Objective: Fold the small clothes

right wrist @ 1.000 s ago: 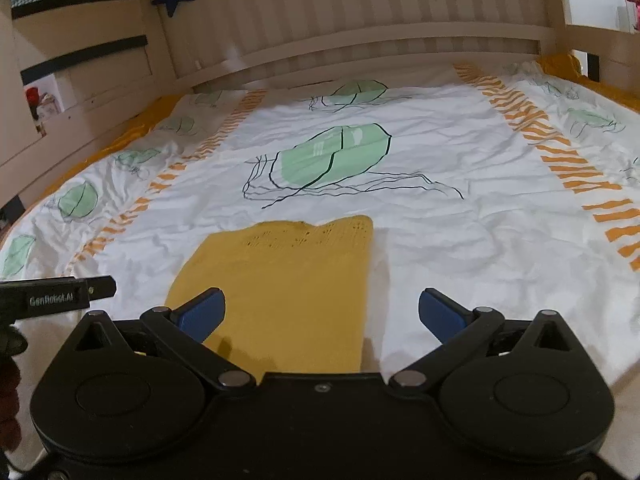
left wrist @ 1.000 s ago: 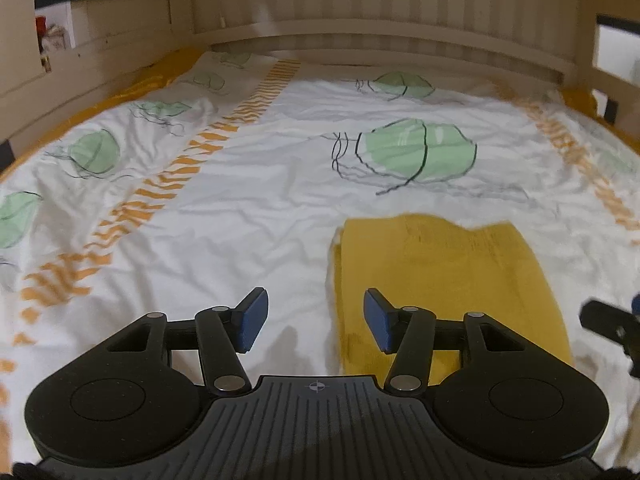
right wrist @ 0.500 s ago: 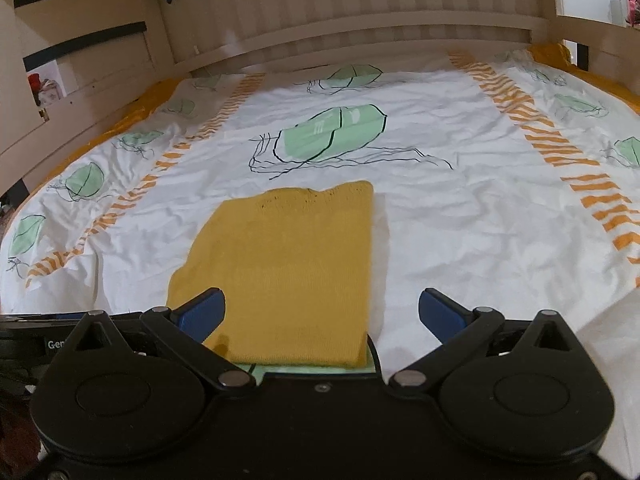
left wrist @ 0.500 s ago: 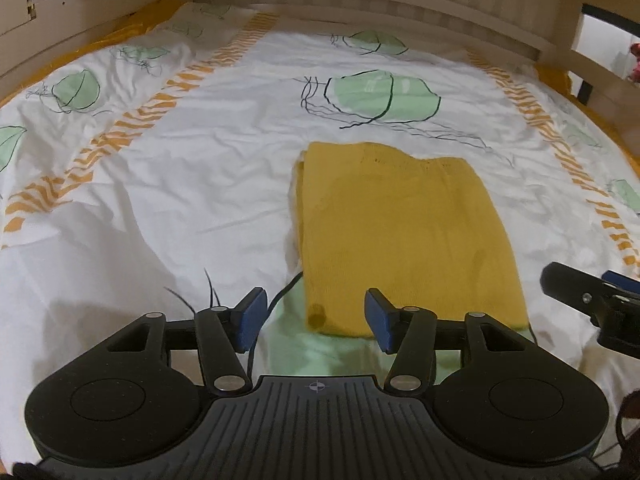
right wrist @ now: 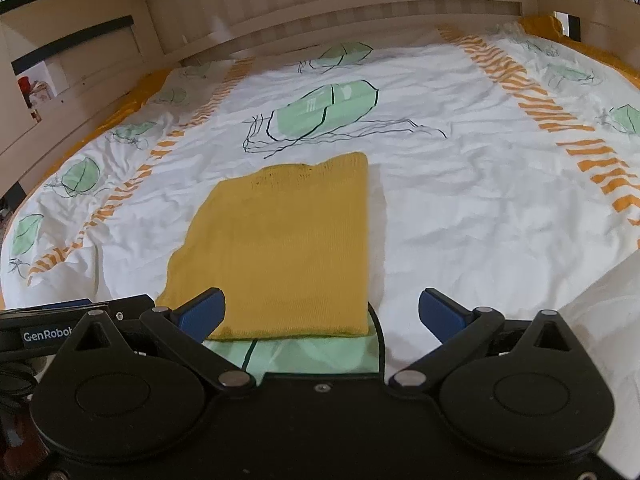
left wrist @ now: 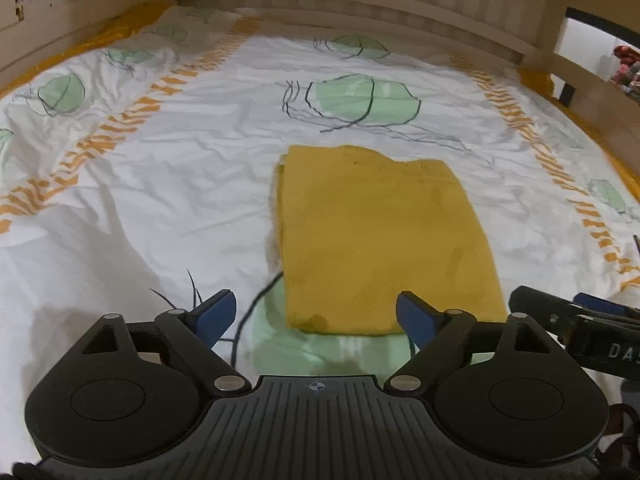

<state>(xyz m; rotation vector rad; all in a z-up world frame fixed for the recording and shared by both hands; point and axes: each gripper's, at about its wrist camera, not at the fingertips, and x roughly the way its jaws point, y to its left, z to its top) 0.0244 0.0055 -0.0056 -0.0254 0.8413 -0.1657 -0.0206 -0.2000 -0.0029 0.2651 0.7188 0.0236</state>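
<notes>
Left wrist view: left claw [left wrist: 316, 312] is opening, right claw [right wrist: 320, 312] spread, both empty; cloth [left wrist: 384, 236] lies folded. Its near edge is judged next to be gripped.

Bed [left wrist: 160, 208] with white leaf-print cover; folded yellow garment [left wrist: 380, 240] flat at centre, nothing else on it

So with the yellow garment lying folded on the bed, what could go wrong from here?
1. The left tool is opening over the yellow garment's near-left corner; it may pinch the bedsheet too.
2. The garment's left edge shows stacked layers, so a grab might catch only some.
</notes>
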